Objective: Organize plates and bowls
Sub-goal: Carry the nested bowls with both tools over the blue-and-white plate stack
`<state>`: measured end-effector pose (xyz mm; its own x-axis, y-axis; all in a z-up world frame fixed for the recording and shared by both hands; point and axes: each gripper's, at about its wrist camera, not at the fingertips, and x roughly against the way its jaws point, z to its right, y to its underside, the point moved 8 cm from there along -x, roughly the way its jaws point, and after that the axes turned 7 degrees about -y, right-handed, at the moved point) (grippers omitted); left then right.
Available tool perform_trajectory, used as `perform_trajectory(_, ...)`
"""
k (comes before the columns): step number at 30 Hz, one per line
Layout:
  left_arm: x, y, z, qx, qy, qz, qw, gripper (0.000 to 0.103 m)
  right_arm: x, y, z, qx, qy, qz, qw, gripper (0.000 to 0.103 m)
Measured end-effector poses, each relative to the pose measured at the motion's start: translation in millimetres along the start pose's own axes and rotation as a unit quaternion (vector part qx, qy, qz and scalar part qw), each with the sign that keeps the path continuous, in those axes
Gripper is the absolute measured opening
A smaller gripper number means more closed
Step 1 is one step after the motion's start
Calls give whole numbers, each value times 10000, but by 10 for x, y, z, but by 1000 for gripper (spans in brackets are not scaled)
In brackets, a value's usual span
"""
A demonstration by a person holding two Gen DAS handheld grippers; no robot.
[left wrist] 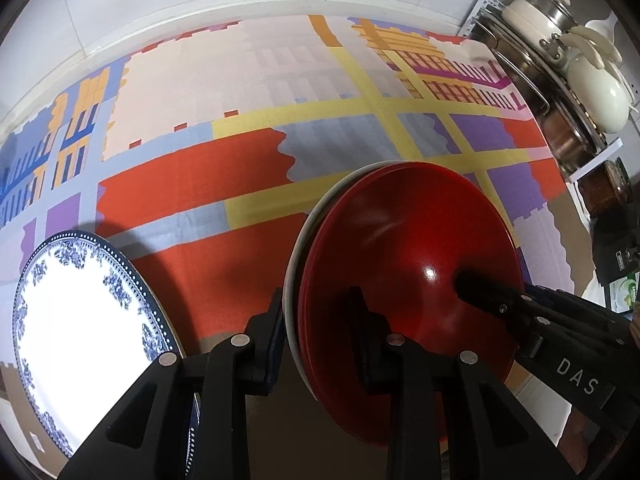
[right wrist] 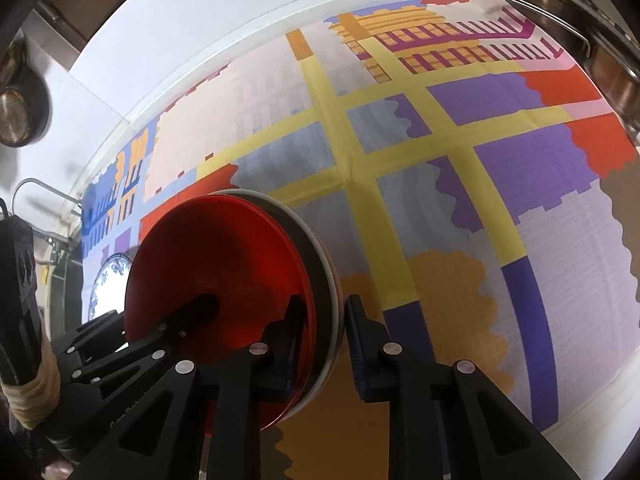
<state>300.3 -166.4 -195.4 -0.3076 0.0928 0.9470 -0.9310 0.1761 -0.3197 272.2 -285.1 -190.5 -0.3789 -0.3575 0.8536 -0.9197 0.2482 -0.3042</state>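
Observation:
A stack of plates, red ones [left wrist: 400, 240] on a white one [left wrist: 292, 272], lies between both grippers on the patterned tablecloth [left wrist: 192, 184]. My left gripper [left wrist: 320, 332] is shut on the stack's left rim, one pad under the white edge and one on the red face. My right gripper [right wrist: 322, 336] is shut on the opposite rim of the same stack [right wrist: 224, 248]. The right gripper's finger [left wrist: 480, 288] shows in the left wrist view resting inside the red plate. I cannot tell whether the stack is lifted off the cloth.
A blue-and-white flowered plate [left wrist: 80, 312] lies on the cloth left of the stack, also seen as the flowered plate [right wrist: 114, 276]. Steel pots and a cream lid sit on a rack [left wrist: 560, 80] at the far right. A white wall borders the cloth's far edge.

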Motion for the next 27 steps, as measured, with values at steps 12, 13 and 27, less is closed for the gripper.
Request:
perform_trajectory(12, 193, 71, -165, 351, -76, 146, 9992, 29, 51, 19, -102, 168, -110, -100, 9997, 23)
perform_trajectory(13, 233, 77, -197, 359, -68, 186, 9992, 29, 64, 19, -128, 189, -111, -86, 9997, 23)
perform_trajectory(27, 741, 247, -915, 499, -19, 687, 9964, 29, 265, 170, -910, 534, -138, 289, 9981, 23)
